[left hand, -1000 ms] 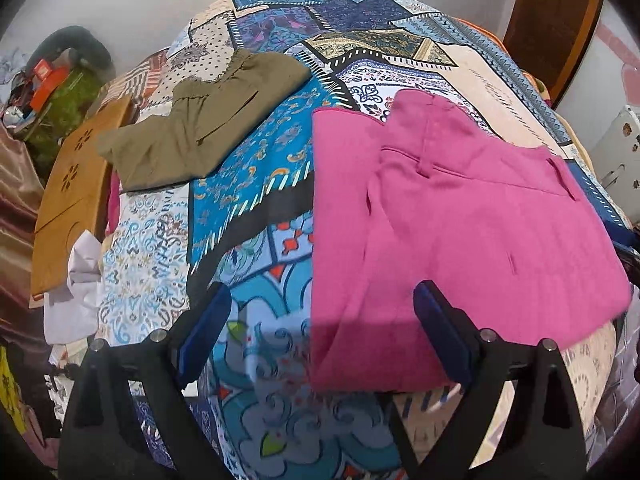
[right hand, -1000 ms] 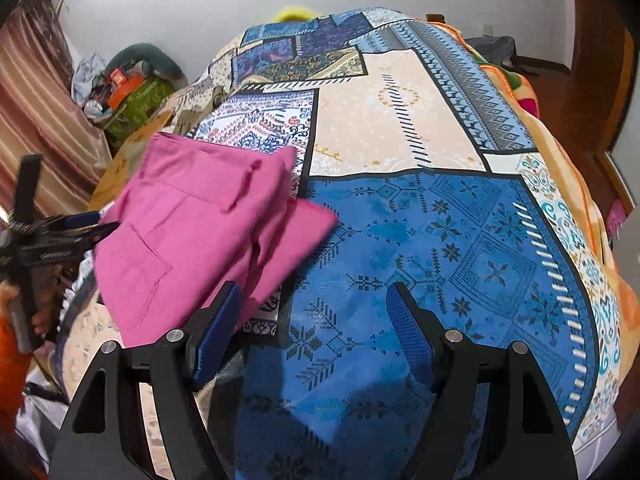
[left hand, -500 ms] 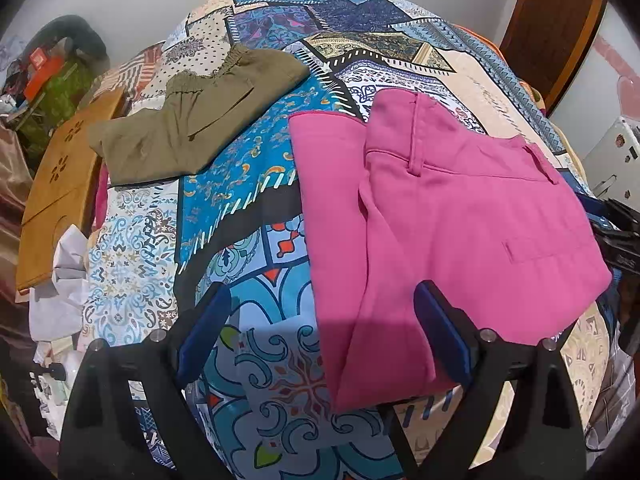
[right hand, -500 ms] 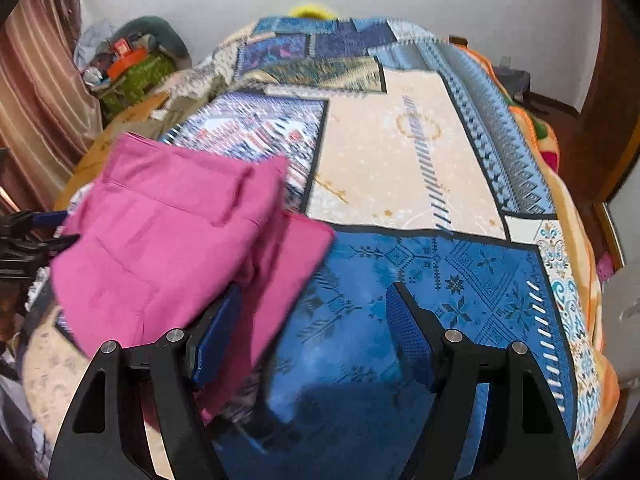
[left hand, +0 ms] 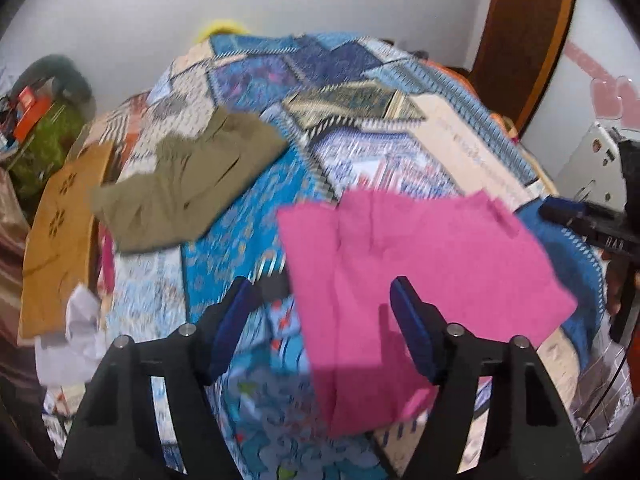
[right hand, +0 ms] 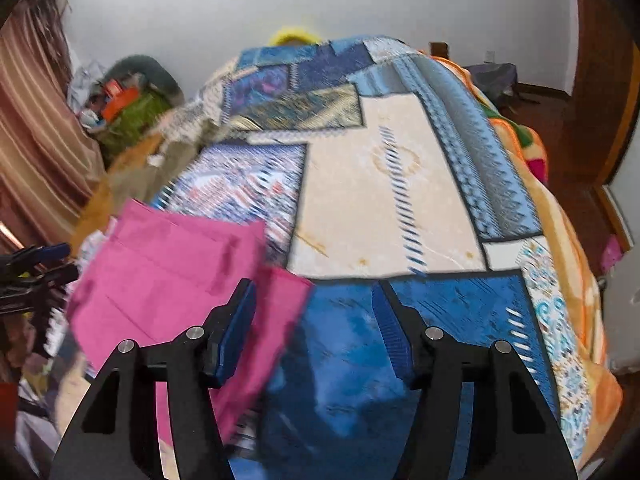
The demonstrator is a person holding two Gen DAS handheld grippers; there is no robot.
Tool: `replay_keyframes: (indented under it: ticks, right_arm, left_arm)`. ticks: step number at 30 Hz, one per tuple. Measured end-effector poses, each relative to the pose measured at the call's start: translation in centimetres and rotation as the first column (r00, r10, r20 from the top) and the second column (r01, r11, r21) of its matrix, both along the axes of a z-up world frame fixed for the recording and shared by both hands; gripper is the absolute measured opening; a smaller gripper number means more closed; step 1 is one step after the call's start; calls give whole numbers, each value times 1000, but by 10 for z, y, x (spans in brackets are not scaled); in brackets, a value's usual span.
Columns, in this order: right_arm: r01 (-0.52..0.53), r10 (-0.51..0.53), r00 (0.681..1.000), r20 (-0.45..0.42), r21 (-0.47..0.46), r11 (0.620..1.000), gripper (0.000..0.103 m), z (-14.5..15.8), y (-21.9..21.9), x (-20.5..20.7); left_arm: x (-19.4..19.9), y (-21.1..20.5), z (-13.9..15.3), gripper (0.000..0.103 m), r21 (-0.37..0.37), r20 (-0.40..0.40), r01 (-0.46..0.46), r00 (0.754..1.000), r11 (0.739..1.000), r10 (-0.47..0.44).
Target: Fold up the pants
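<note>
Folded pink pants (left hand: 420,280) lie flat on the patterned bedspread (left hand: 248,232), near its front edge. They also show at the left in the right wrist view (right hand: 172,276). My left gripper (left hand: 324,324) is open and empty, raised above the pants' left edge. My right gripper (right hand: 314,328) is open and empty, above the pants' right edge and the blue patch of the bedspread (right hand: 440,312). Each gripper shows at the edge of the other's view.
Folded olive-green pants (left hand: 188,184) lie further back on the left of the bed. A wooden board (left hand: 60,232) and white cloth (left hand: 80,340) sit at the bed's left side. Clutter (right hand: 120,108) stands by the wall, with a wooden door (left hand: 524,36) at the right.
Both grippers have lifted and tilted up away from the bed; more of the wall shows now. The pink pants stay flat where they lay.
</note>
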State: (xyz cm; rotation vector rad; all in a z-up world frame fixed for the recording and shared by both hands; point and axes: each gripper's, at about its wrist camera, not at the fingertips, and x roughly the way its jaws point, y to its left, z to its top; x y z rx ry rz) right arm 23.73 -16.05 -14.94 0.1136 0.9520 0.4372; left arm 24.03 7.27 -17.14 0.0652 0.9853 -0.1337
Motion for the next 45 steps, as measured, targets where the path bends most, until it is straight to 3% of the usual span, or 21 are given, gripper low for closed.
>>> replay_keyframes:
  ticks: [5,7,9,10,12,15,20,21,25,28,33,35,37,40,41,45]
  right_arm:
    - [-51,51,999,0,26,998,56,-1,29,9]
    - [-69,70,997,-17,33,997,56,-8,41,13]
    - [-85,87,995,-44,38,996,56,-17,52,18]
    - [-90,91,994,-51,38,995,54,-20,53,20]
    - [-79,80,995,-59,14,997,29,-28,60,23]
    - [-59,59,997,-39,5,998,18,-30,60,24]
    - [-78,78,997,-10,-40,996,13,-30,59,24]
    - [-76,75,997,-16,-55,996,13,-32,60,25]
    - [-69,67,997,-26,-84,994,14,-33,62,27]
    - [-58,55,998,-36,-84,995,21,-28,57,25]
    - [-66,64,997,-39,-55,996,22,-8,49,14]
    - [-64,62,998,-25,-68,996,22,-1,48,9]
    - [-68,67,998,-23,-61,996,27,4,46,2]
    - [-70,68,997,-30,-53,996,43,5,44,-9]
    - [-69,68,997,-29,-55,996,43,4,45,-13]
    - [-67,64,996,-60,-54,996,43,-4,46,-24]
  left_arm:
    - [34,-14,-9,57,-35,-28,68,997,997,-69]
    - [49,-15,-22,46,-50,-68,71,995,996,-74]
    - [57,-15,-33,28,-66,-92,69,993,995,-75]
    - [59,-16,-37,24,-94,-92,79,992,992,-88]
    - [58,-16,-42,18,-73,-59,66,996,995,-71]
    - [55,-17,-47,15,-49,-37,51,998,998,-53]
    - [58,-16,-51,16,-20,-36,35,999,999,-35]
    - [59,-14,-53,20,-23,-44,25,999,999,-26]
    - [62,3,-52,32,-104,-87,-28,996,994,19]
    - [55,12,-39,38,-131,-81,-31,996,991,20]
    - [31,8,-21,41,-26,-22,-3,1000,1000,3]
    - [24,10,-20,41,-38,-31,-2,1000,999,1]
    - [16,11,-20,41,-67,-46,-1,999,998,-2]
    - [4,11,-22,55,-100,-66,-7,998,995,0]
    - [1,11,-24,60,-116,-72,-8,997,993,0]
    - [-8,14,-39,61,-126,-88,-41,996,991,30]
